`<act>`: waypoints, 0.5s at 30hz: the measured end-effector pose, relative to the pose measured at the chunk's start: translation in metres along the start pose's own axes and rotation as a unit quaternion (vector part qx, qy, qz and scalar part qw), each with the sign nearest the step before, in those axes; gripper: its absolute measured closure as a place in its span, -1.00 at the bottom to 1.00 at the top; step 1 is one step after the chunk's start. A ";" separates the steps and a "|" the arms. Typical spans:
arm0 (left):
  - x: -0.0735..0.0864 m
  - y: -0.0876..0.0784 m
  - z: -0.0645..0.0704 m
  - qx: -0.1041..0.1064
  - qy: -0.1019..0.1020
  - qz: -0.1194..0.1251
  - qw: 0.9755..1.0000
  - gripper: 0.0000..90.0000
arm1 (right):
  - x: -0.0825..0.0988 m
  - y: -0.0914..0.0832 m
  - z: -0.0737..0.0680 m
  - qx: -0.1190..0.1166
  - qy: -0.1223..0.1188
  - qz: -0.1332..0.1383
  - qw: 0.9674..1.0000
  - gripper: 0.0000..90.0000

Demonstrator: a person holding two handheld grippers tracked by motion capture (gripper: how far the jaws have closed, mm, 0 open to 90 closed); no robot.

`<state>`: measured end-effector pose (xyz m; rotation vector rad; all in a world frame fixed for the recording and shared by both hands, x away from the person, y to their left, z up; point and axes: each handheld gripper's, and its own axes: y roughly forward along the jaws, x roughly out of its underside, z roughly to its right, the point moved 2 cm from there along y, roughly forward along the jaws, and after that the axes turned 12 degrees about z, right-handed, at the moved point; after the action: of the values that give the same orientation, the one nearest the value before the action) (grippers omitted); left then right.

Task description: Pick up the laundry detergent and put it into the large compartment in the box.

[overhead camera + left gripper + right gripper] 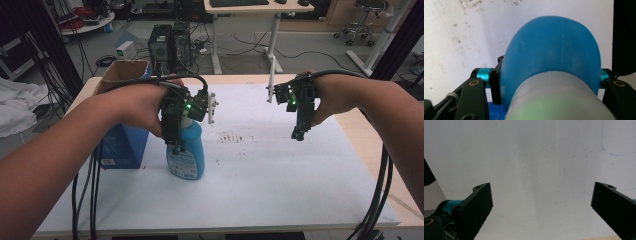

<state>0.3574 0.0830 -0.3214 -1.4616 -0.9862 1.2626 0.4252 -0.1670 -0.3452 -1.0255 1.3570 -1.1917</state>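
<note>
A blue plastic bottle (pixel 187 152) with a printed label stands upright on the white table cover (pixel 260 185), left of centre. My left gripper (pixel 176 146) comes down on it from above and is shut on its upper part. In the left gripper view the bottle's blue shoulder (pixel 554 50) and pale grey cap (pixel 554 100) sit between the two black jaws, which press on either side. My right gripper (pixel 299 134) hangs over the right half of the table, pointing down. Its jaws stand wide apart over the bare cover (pixel 541 170), holding nothing.
A blue carton (pixel 124 142) with an open brown top stands just left of the bottle, close to my left hand. Dark smudges (pixel 231 137) mark the cover between the grippers. Computer towers (pixel 170 47) and a desk (pixel 260 7) stand beyond the far edge.
</note>
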 end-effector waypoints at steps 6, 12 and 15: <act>-0.002 -0.001 0.002 -0.003 -0.023 -0.006 1.000 -0.16 | -0.002 0.001 0.000 0.000 -0.003 0.000 1.000 -0.94; -0.005 -0.028 0.009 -0.001 -0.045 0.015 0.999 -0.16 | -0.001 0.003 -0.001 -0.003 -0.005 -0.005 1.000 -0.94; -0.008 -0.046 0.012 -0.015 -0.073 0.012 0.997 -0.16 | -0.001 0.002 -0.001 -0.003 -0.005 -0.004 1.000 -0.94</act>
<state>0.3447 0.0877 -0.2752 -1.4239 -1.0908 1.3934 0.4245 -0.1660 -0.3474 -1.0413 1.3495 -1.1875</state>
